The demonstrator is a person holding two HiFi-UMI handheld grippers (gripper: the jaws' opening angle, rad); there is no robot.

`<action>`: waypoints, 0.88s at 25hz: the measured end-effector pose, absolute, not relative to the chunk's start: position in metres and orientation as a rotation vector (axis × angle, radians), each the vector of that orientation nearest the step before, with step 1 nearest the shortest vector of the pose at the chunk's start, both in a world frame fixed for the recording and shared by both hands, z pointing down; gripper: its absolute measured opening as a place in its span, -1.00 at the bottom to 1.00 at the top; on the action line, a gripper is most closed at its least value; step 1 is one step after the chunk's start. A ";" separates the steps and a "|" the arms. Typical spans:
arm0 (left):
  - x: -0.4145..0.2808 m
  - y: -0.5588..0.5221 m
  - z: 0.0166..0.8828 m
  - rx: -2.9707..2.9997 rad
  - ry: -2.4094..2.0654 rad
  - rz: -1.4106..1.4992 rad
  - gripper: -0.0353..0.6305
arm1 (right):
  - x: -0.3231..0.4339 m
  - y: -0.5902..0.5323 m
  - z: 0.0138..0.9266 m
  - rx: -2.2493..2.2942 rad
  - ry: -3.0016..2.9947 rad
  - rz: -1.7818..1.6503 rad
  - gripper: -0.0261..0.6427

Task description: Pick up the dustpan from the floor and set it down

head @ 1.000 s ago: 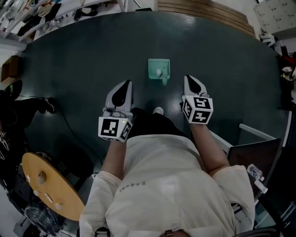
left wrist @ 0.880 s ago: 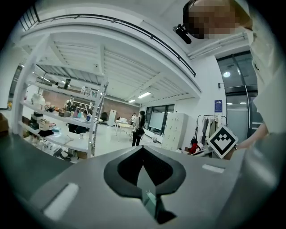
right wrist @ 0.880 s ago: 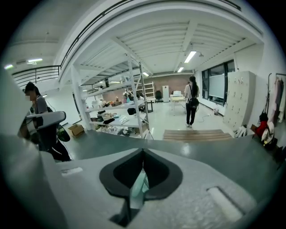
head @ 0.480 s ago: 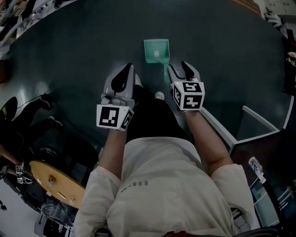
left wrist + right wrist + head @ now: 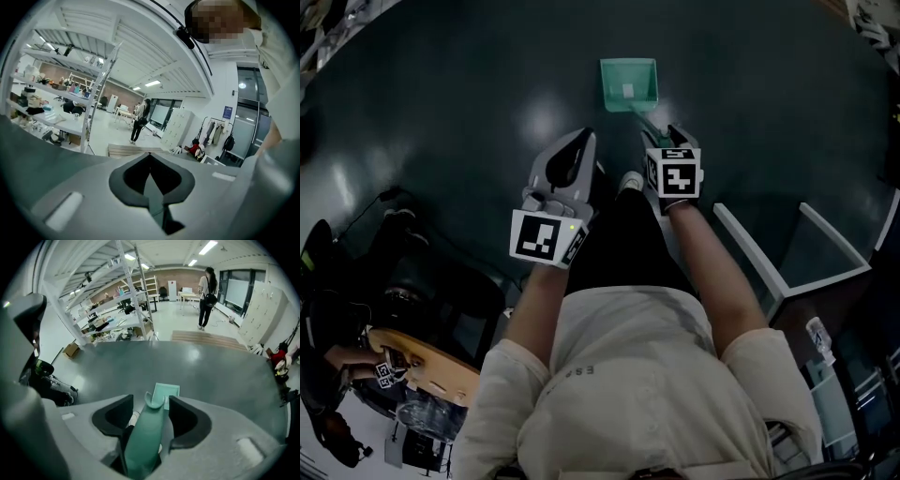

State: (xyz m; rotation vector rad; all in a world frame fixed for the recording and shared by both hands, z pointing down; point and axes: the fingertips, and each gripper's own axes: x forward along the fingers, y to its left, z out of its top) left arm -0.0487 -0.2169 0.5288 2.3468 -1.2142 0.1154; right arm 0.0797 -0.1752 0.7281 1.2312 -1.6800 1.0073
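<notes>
Right gripper (image 5: 661,137) fingers (image 5: 187,420) are straddling dustpan (image 5: 628,84) handle, open, unclamped (axis running along them); left gripper (image 5: 580,141) idling closed, empty.

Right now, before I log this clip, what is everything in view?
dustpan: one, teal, ahead of the person, handle pointing back at them
floor: dark green, glossy
round table: one, wooden, lower left
frame: one, white-edged, at the person's right
shelving: white racks, beyond the dark floor
bystander: one, dark clothes, standing far off
shoe: one showing, white, between the grippers
left gripper: grey, jaws together, empty
right gripper: grey, jaws apart either side of the dustpan's handle
</notes>
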 end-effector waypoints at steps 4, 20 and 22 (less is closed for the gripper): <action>-0.050 -0.229 0.539 2.336 -1.195 0.118 -0.85 | 0.083 -0.173 0.753 1.191 -1.598 1.068 -0.26; -0.049 -0.228 0.540 2.344 -1.145 0.159 -0.85 | 0.124 -0.178 0.734 1.309 -1.496 1.066 -0.70; -0.050 -0.225 0.533 2.354 -1.154 0.162 -0.85 | 0.131 -0.176 0.719 1.310 -1.509 1.068 -0.70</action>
